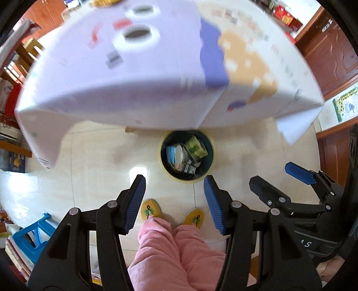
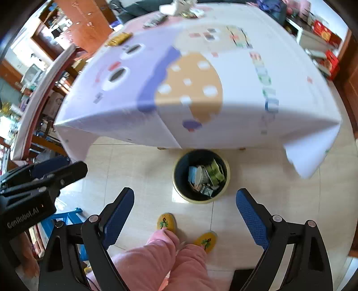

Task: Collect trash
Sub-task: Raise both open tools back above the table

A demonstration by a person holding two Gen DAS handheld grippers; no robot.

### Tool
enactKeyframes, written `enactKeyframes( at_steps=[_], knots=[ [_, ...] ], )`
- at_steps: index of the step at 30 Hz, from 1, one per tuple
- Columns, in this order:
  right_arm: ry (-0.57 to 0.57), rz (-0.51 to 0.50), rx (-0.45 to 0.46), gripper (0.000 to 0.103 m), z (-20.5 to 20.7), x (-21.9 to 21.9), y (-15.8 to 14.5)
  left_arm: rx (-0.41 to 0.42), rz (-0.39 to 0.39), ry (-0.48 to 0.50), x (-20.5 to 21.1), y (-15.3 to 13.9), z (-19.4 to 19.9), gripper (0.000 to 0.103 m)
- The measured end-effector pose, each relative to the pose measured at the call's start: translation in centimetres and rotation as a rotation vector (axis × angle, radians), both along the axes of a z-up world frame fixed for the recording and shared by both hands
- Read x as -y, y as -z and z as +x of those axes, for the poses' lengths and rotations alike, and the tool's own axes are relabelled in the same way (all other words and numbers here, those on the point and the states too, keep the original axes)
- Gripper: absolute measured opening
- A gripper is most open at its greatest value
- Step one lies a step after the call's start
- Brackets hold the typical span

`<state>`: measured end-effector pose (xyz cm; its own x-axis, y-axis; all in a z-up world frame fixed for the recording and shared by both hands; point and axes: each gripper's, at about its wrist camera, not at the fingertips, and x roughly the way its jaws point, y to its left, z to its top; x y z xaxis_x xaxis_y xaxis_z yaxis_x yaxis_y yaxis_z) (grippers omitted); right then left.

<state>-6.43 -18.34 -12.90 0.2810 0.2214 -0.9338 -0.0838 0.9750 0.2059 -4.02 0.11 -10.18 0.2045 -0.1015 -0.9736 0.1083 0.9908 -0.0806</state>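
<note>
both my grippers hang over the floor, pointing down. my left gripper [image 1: 174,201] has its jaws about half apart with nothing between them, and my right gripper [image 2: 185,215] stands wide open, also empty.

the trash bin [image 2: 179,176] sits on the tiled floor [image 2: 138,174] just in front of my slippers [image 2: 166,221], close to the edge of the table. inside it i see crumpled wrappers [image 2: 216,173] and paper bits, a green packet and something pale and rounded, all loosely piled. these look light, soft and crinkly; they should crush easily and slide a little on my blue pads, so i judge a pinch across a folded edge or the thick middle of a packet holds best.

what is left to collect seems to lie on the far side of the table: a gold wrapper [image 2: 118,38] near the far left corner and some small blurred scraps [image 2: 156,20] further back. i cannot tell what those are.

the tablecloth [image 2: 223,107] drapes over the table edge and hangs with a loose corner at the right, so a low reach could snag it. a blue stool [image 1: 35,230] stands at my left beside stacked books, and wooden cabinets [image 1: 331,51] line the room. my two grippers are near each other, so i need to keep them from knocking.
</note>
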Motion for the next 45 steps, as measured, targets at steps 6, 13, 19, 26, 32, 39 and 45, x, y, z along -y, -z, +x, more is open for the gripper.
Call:
enactKeyframes(
  at_steps=[6,13,19,26,32,39,45],
  knots=[
    [-0.045,-0.012,0.089,0.094,0.9,-0.1,-5.2,0.093,0.045,-0.04,-0.9,-7.0,0.2,0.051],
    [-0.083,-0.034,0.162,0.094,3.3,0.5,-9.0,0.197,0.054,-0.13,-2.2,-11.7,1.4,0.051],
    [-0.134,-0.048,0.234,0.093,6.3,-1.0,-11.2,0.253,0.04,-0.192,-3.7,-13.8,3.0,0.051],
    [-0.142,-0.065,0.29,0.092,12.6,-3.8,-12.1,0.252,-0.015,-0.267,-6.6,-14.1,6.7,0.051],
    [-0.118,-0.047,0.216,0.065,21.9,-6.6,-10.7,0.211,-0.116,-0.277,-9.3,-12.0,14.4,0.051],
    [-0.027,0.025,0.153,0.065,34.3,-9.9,-8.2,0.138,-0.168,-0.247,-12.6,-8.0,26.9,0.051],
    [0.013,0.055,0.114,0.065,44.0,-12.4,-5.2,0.091,-0.179,-0.23,-15.7,-4.7,36.0,0.051]
  ],
)
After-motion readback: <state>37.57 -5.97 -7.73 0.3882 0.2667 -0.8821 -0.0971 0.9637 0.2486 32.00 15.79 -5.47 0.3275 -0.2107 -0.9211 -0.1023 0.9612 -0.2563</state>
